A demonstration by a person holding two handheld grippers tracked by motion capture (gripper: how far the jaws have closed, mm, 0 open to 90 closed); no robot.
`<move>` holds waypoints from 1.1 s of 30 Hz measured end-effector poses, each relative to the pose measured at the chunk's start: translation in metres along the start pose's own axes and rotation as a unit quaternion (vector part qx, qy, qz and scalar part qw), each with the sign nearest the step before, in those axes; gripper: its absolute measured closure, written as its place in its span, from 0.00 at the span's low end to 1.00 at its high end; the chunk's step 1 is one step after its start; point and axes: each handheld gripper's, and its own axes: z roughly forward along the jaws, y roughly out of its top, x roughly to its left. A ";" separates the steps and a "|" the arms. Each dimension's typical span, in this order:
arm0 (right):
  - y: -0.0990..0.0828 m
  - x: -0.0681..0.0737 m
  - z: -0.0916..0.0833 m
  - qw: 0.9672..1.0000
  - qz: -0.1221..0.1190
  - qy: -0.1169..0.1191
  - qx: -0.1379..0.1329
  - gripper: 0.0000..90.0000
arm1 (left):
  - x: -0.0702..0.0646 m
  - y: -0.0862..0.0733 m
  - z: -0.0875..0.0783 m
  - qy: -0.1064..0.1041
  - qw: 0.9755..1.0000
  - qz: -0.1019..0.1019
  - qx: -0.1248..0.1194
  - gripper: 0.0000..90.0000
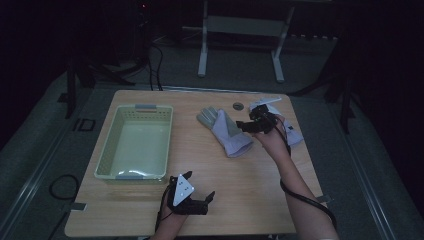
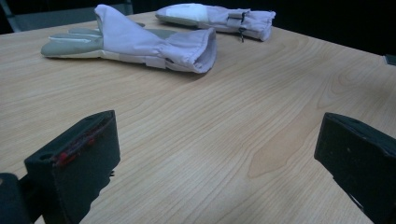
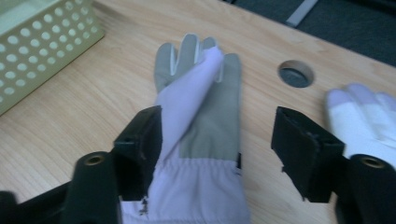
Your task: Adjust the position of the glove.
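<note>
Listing from left: perforated pale-green basket (image 1: 136, 142), empty, open side up at the table's (image 1: 240, 200) left, seemingly ready to receive items; left gripper (image 1: 197, 200) resting low near the front edge, jaws spread wide over bare wood, apparently idle; grey-and-lilac work glove (image 1: 225, 131) lying flat mid-table, cuff toward the person; right gripper (image 1: 245, 127) poised over its cuff end, jaws apart and straddling the glove, nothing pinched yet, probably lining up a grasp; second glove (image 1: 292, 132) far right, partly behind the hand. Right gripper view adds a folded-over lilac flap (image 3: 191, 88), basket holes, a round table grommet (image 3: 295, 73); left gripper view shows the open cuff mouth (image 2: 205, 49).
</note>
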 end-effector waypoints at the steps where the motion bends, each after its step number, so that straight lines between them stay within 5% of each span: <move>1: 0.001 0.001 0.004 1.000 -0.002 0.005 0.006 0.40 | 0.000 0.000 0.000 0.000 1.000 0.000 0.000 0.00; 10: 0.004 0.000 0.039 0.997 -0.012 0.029 0.072 0.49 | 0.000 0.000 -0.001 -0.001 1.000 -0.001 -0.001 0.00; 22: -0.012 -0.007 0.080 0.996 -0.026 0.024 0.083 0.58 | 0.001 -0.001 -0.002 -0.003 1.000 -0.008 -0.005 0.00; 28: -0.027 -0.004 0.099 0.993 -0.061 0.023 0.102 0.61 | 0.000 -0.001 -0.001 0.000 1.000 -0.003 -0.005 0.00; 33: -0.029 0.000 0.101 0.993 -0.063 0.016 0.102 0.61 | 0.000 -0.001 -0.001 0.001 1.000 -0.001 -0.003 0.00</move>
